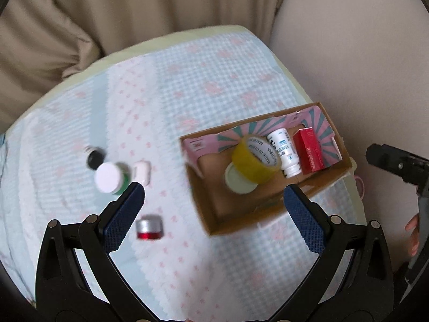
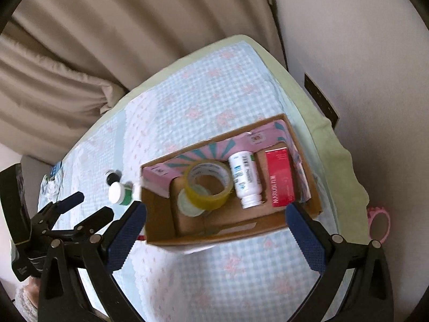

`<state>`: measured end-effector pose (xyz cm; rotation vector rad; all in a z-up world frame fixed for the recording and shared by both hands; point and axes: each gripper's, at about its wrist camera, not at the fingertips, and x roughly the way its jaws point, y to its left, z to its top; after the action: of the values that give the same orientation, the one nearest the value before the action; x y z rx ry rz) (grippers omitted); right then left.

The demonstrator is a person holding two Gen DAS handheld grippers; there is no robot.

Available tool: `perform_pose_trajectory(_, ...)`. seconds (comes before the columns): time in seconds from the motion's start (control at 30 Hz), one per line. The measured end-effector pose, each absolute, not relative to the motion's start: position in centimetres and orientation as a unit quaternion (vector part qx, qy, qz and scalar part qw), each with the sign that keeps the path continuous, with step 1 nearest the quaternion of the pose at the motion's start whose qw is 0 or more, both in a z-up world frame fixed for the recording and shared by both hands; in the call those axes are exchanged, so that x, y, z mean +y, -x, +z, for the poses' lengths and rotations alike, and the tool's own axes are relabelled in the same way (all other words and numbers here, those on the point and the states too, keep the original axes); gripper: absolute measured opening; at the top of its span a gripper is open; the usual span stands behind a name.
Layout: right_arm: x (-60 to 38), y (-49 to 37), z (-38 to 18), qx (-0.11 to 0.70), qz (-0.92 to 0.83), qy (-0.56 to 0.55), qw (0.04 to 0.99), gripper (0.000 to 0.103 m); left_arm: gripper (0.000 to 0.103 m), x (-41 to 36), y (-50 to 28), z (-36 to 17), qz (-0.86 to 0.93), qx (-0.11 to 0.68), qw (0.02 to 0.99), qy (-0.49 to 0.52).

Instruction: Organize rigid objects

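Note:
A cardboard box (image 1: pixel 203 209) (image 2: pixel 158 214) sits on the checked cloth. It holds a yellow tape roll (image 1: pixel 254 162) (image 2: pixel 209 185), a pale round lid (image 1: pixel 238 181), a white bottle (image 1: pixel 285 151) (image 2: pixel 245 177) and a red carton (image 1: pixel 309 151) (image 2: pixel 280 177). Left of the box lie a green jar with a white lid (image 1: pixel 108 177) (image 2: pixel 119 191), a black-capped item (image 1: pixel 93 157), a small white case (image 1: pixel 142 171) and a red and silver jar (image 1: pixel 149 226). My left gripper (image 1: pixel 213 214) is open and empty above the cloth. My right gripper (image 2: pixel 215 230) is open and empty over the box's near wall.
The cloth covers a small table (image 1: pixel 356 201) with a pale green edge. Beige curtains (image 1: pixel 80 13) hang behind and a white wall (image 2: pixel 362 40) stands to the right. A pink ring-shaped item (image 2: pixel 379 222) lies beyond the table's right edge.

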<state>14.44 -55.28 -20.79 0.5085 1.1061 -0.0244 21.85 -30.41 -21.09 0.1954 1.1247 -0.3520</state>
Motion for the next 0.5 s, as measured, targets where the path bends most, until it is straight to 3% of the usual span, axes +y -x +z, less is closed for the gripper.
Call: perform_pose_trajectory(0.5, -43.1, -10.8, -13.2, 0.503, 0.064, -0.135, 0.851, 0.103, 0.103, -15.1, -13.4, -13.6, -0.094, 0.485, 0.869, -0.028)
